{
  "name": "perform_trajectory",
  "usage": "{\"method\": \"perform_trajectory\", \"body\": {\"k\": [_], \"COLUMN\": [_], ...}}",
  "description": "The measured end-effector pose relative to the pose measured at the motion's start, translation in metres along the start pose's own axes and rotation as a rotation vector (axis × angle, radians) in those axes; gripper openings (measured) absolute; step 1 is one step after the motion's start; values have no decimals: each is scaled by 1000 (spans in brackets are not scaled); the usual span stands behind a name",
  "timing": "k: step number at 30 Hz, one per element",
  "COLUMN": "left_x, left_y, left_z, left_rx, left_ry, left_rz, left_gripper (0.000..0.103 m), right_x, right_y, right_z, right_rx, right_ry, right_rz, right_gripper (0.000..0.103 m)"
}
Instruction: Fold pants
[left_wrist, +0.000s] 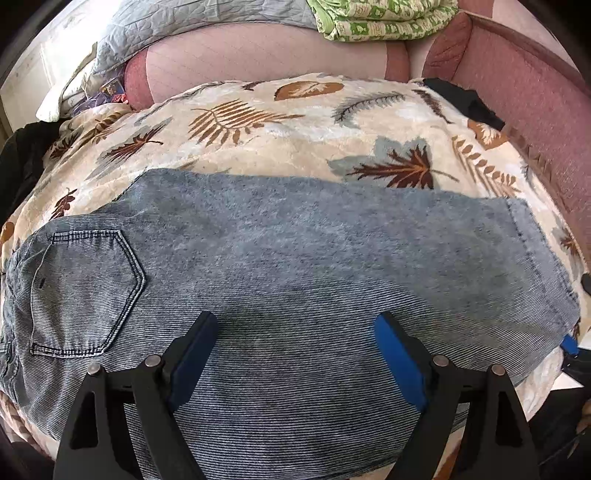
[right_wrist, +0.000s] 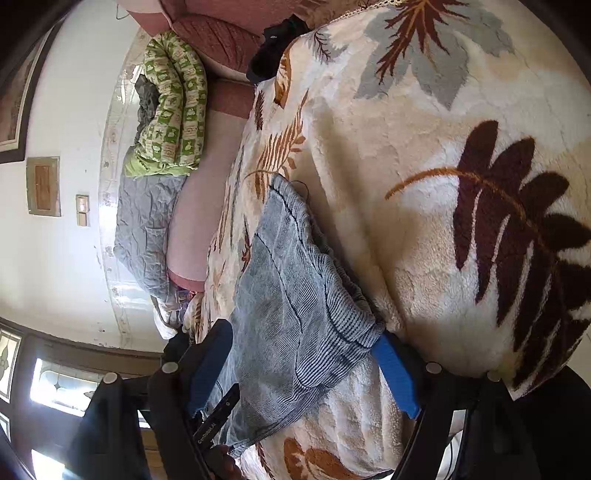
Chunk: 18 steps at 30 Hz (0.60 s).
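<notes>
Blue-grey jeans (left_wrist: 280, 258) lie flat on a cream leaf-print blanket (left_wrist: 295, 122), folded lengthwise, waist and back pocket (left_wrist: 85, 291) at left, leg hems at right. My left gripper (left_wrist: 295, 328) is open, hovering over the middle of the near edge of the jeans with nothing between the blue pads. In the right wrist view the camera is rolled sideways. My right gripper (right_wrist: 303, 336) is open at the leg hem end (right_wrist: 295, 295), one blue pad on each side of the cloth. Its blue tip (left_wrist: 569, 345) shows at the right edge of the left wrist view.
The blanket covers a pink sofa (left_wrist: 524, 85). A grey quilt (left_wrist: 177, 26) and a green patterned quilt (left_wrist: 380, 18) lie on its backrest. Black cloth (left_wrist: 465, 103) sits at the far right corner, more dark cloth (left_wrist: 22, 162) at left. A wall (right_wrist: 62, 258) and a window (right_wrist: 59, 384) lie beyond.
</notes>
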<state>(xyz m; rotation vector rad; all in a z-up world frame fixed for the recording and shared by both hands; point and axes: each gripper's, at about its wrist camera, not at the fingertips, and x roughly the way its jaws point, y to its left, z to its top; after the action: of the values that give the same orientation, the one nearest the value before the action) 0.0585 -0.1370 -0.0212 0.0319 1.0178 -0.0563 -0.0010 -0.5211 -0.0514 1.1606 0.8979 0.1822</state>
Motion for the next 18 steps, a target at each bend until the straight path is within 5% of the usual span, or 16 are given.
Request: {"method": "perform_trajectory", "body": {"k": [13, 16, 17, 18], "left_x": [14, 15, 16, 16], "left_y": [-8, -6, -6, -6], "left_z": [-2, -1, -1, -1], "left_rx": [42, 40, 43, 44], "left_ry": [16, 14, 14, 14], "left_rz": [15, 5, 5, 5], "left_gripper": [91, 91, 92, 92], "right_x": [4, 6, 5, 5], "right_y": [4, 11, 12, 12], "right_z": [4, 3, 3, 3], "right_rx": [29, -12, -23, -32], "right_ry": [20, 34, 36, 44], "right_rz": [-51, -171, -209, -234], "right_gripper": [78, 53, 33, 26]}}
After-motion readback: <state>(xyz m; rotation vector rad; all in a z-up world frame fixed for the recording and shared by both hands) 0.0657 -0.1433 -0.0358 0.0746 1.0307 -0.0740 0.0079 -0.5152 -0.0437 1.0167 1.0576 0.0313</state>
